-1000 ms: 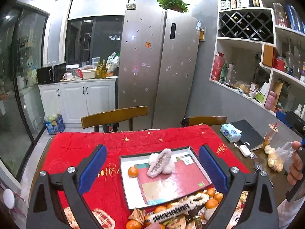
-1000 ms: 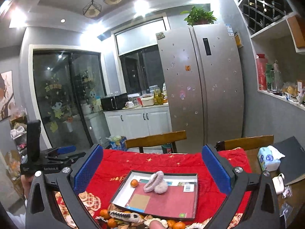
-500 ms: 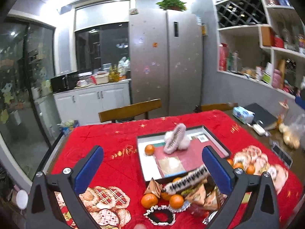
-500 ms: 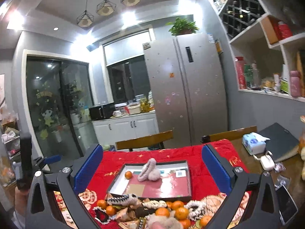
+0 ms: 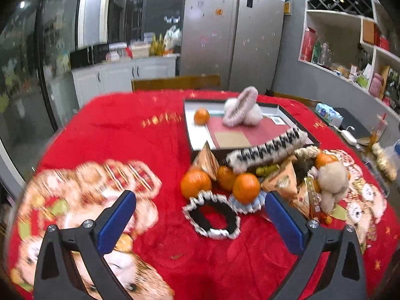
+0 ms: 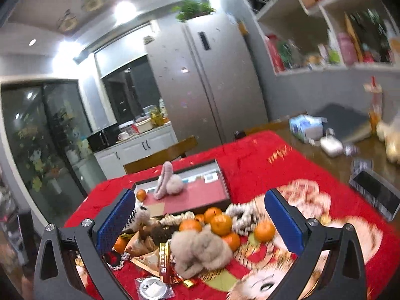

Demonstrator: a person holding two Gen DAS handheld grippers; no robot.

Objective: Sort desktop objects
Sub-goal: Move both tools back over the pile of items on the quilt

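Plush red cloth [image 5: 155, 150] covers the bench; oranges [image 5: 246, 187] look dimpled and slightly glossy; fluffy beige pom-pom [image 5: 333, 175]; lace-edged fabric scrunchie [image 5: 212, 218]; brushed-metal fridge [image 5: 230, 32]; wooden chair [image 5: 175, 82].

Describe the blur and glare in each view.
Left wrist view: the red tablecloth smears at the left edge, while the tangerines stay fairly sharp. Right wrist view: blurred throughout, worst on the shelves; ceiling lights blow out.

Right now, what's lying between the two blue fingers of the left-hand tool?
In the left wrist view, a black scrunchie with white trim lies on the red tablecloth between the open left gripper fingers, with oranges just beyond it.
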